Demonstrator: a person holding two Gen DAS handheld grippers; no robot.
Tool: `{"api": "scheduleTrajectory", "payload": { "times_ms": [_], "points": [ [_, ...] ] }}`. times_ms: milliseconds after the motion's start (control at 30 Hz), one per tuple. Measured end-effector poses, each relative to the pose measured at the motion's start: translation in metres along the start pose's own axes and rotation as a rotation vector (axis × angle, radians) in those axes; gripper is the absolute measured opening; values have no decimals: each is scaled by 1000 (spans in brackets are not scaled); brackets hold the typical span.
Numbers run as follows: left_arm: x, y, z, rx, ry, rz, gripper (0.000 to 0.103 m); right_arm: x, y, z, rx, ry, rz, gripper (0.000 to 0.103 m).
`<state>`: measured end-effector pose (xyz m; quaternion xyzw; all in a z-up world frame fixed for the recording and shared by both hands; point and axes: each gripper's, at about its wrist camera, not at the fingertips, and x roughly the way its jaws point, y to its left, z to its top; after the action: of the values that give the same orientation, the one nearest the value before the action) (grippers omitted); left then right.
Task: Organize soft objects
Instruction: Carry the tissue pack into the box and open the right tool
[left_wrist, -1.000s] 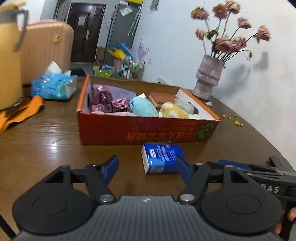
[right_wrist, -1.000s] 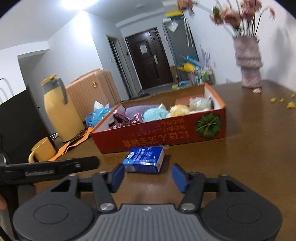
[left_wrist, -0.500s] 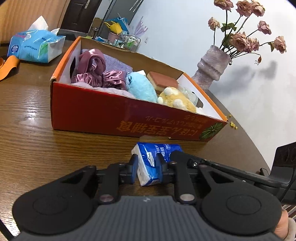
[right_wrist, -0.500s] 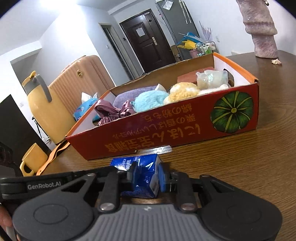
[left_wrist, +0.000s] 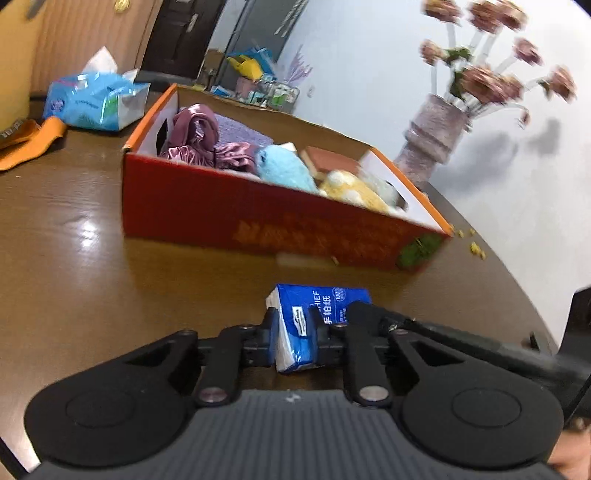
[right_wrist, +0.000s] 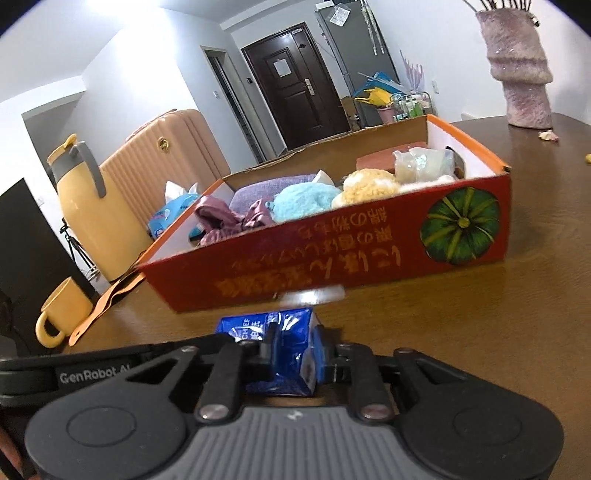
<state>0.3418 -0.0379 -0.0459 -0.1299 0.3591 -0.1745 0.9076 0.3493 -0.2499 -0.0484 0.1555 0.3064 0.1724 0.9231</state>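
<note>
Blue tissue pack (left_wrist: 317, 325) sits pinched at both ends, my left gripper (left_wrist: 293, 334) and right gripper (right_wrist: 295, 354) having just closed onto it, near the red box (left_wrist: 258, 221) on the wooden table (left_wrist: 74, 266).

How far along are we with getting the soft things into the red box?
Done: the red box already holds cloths and plush toys. In hand: both the left gripper and right gripper have just closed on the blue tissue pack. Left: lifting it into the box.
</note>
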Motion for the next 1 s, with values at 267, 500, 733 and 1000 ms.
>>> {"api": "scheduleTrajectory", "payload": {
  "times_ms": [267,500,733,1000],
  "points": [
    [-109,-33,-76,23,-76,-69,12,-119,28,-75,20,-97,30,14],
    [-146,-52,-88,46,-138,-94,12,-175,43,-93,-9,-174,37,14],
    [-144,-54,-39,41,-217,-129,12,-185,55,-58,-59,-256,34,14],
    [-71,-36,74,31,-242,-124,12,-119,56,58,-127,-275,1,14]
  ]
}}
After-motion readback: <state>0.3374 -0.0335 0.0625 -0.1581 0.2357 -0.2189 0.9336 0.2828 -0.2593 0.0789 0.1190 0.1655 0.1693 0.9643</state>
